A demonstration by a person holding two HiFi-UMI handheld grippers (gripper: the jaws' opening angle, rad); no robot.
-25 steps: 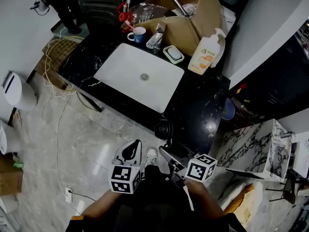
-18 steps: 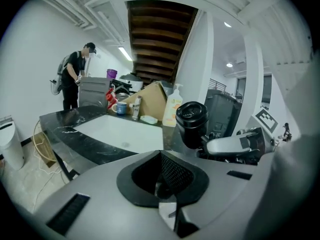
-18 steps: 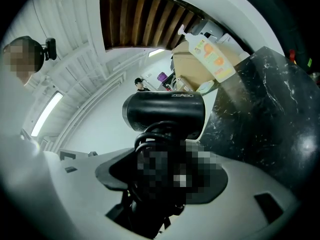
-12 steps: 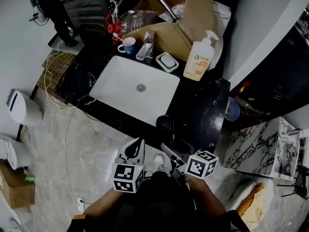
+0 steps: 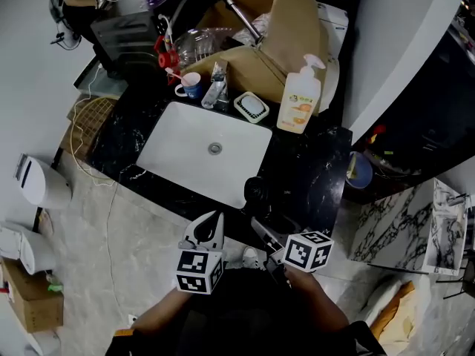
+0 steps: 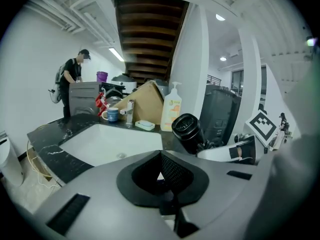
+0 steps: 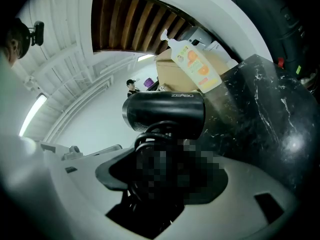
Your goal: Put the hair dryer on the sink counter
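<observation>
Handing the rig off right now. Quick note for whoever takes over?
Left gripper: shut, empty, low in front of the sink.
Right gripper: shut on the hair dryer at its handle, with the cord coiled there.
Hair dryer: at the front edge of the black counter, just right of the sink. Can't tell if it touches the counter.
Done: dryer in grip and at the counter.
Left: set it down on the bare counter right of the sink, then open the right jaws and back off.

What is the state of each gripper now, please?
Left gripper: closed, holding nothing.
Right gripper: closed on the hair dryer.
</observation>
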